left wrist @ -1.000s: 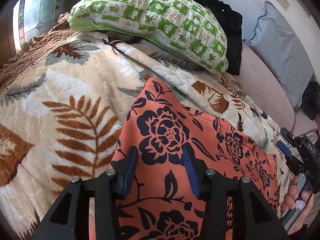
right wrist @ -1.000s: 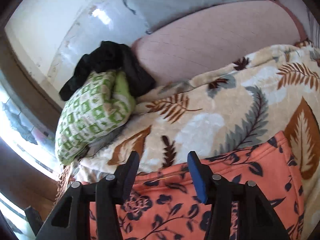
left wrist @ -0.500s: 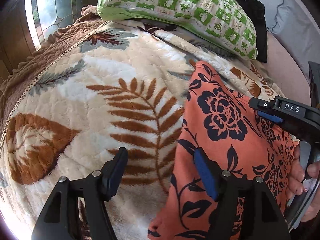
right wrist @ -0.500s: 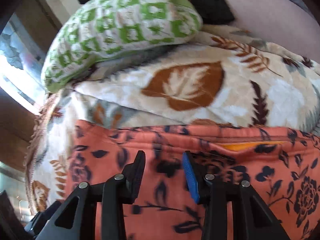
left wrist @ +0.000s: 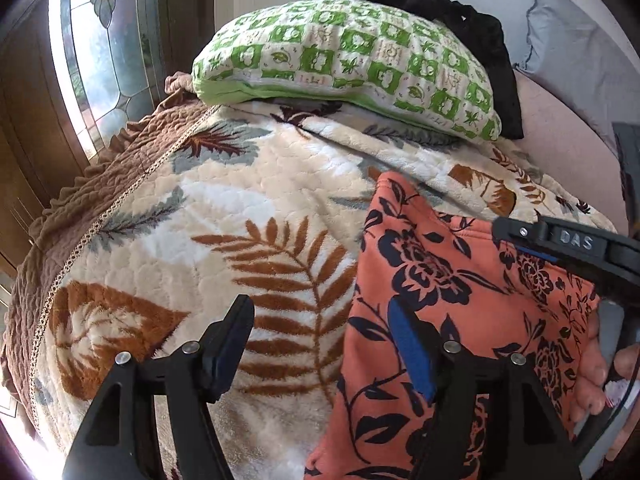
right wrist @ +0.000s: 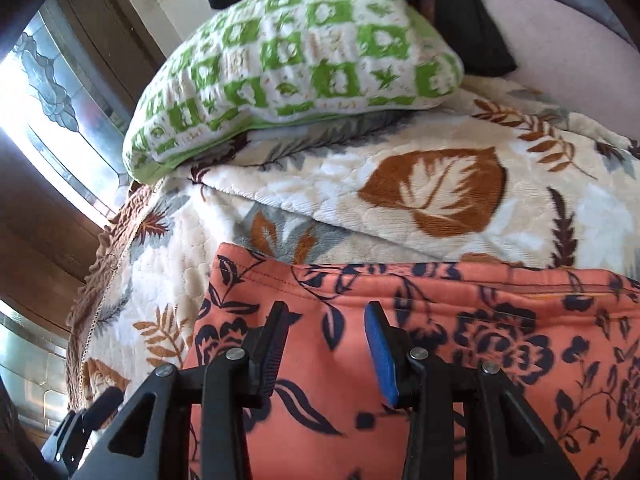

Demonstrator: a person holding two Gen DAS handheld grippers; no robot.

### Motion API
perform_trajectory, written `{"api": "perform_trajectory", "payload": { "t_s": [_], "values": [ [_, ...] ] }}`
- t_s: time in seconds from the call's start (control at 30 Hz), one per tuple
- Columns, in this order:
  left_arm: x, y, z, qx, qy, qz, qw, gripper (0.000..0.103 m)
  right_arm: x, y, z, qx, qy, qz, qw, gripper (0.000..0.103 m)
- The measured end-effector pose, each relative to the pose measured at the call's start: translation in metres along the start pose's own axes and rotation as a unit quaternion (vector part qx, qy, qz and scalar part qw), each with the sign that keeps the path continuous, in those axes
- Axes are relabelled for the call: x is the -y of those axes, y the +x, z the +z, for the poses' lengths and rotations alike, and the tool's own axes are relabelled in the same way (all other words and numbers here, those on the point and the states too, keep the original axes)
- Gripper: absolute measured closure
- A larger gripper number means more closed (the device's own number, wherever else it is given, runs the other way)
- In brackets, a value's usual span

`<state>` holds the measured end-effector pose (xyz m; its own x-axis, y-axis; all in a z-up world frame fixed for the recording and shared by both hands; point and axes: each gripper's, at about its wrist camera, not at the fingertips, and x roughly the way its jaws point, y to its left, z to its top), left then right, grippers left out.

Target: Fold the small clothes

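An orange garment with dark blue flowers lies flat on the leaf-print blanket. My left gripper is open wide at the garment's left edge, its right finger over the cloth and its left finger over the blanket. Nothing is pinched between them. My right gripper hovers over the garment just below its stitched hem, jaws partly apart and open, with flat cloth beneath them. The right gripper also shows at the right of the left wrist view, held by a hand.
A green-and-white checked pillow lies at the blanket's far end with a black cloth behind it. A brown ruffled bedspread edge and a stained-glass window are on the left. A grey pillow lies on the pink sheet.
My left gripper slid left off the garment's middle to its edge and its jaws widened. My right gripper swung across over the garment near its hem and its jaws narrowed.
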<state>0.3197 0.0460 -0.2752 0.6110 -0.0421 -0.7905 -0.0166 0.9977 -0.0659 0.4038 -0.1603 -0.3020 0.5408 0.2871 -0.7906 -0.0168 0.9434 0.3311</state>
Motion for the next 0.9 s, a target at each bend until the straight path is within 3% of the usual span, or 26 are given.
{"api": "perform_trajectory", "payload": {
  "t_s": [0.27,0.4,0.5,0.63,0.8,0.9],
  "values": [
    [0.049,-0.020,-0.002,0.041,0.041,-0.012,0.9982,0.033,0.089,-0.107,-0.060,0.027,0.051,-0.052,0.997,0.060],
    [0.069,-0.021,-0.006,0.046,0.059,-0.015,0.9971,0.033,0.123,-0.140,-0.095,0.029,0.078,-0.078,0.993,0.060],
    [0.082,-0.020,-0.011,0.047,0.075,-0.013,0.9960,0.033,0.145,-0.147,-0.119,0.022,0.101,-0.094,0.990,0.060],
    [0.096,-0.016,-0.020,0.040,0.098,-0.012,0.9943,0.032,0.171,-0.120,-0.142,-0.015,0.131,-0.095,0.987,0.060],
    [0.110,-0.001,-0.032,0.009,0.119,-0.016,0.9927,0.028,0.173,-0.136,-0.132,0.028,0.137,-0.071,0.988,0.060],
    [0.118,0.016,-0.041,-0.025,0.131,-0.020,0.9908,0.022,0.193,-0.143,-0.132,0.051,0.183,-0.073,0.979,0.060]
  ]
}}
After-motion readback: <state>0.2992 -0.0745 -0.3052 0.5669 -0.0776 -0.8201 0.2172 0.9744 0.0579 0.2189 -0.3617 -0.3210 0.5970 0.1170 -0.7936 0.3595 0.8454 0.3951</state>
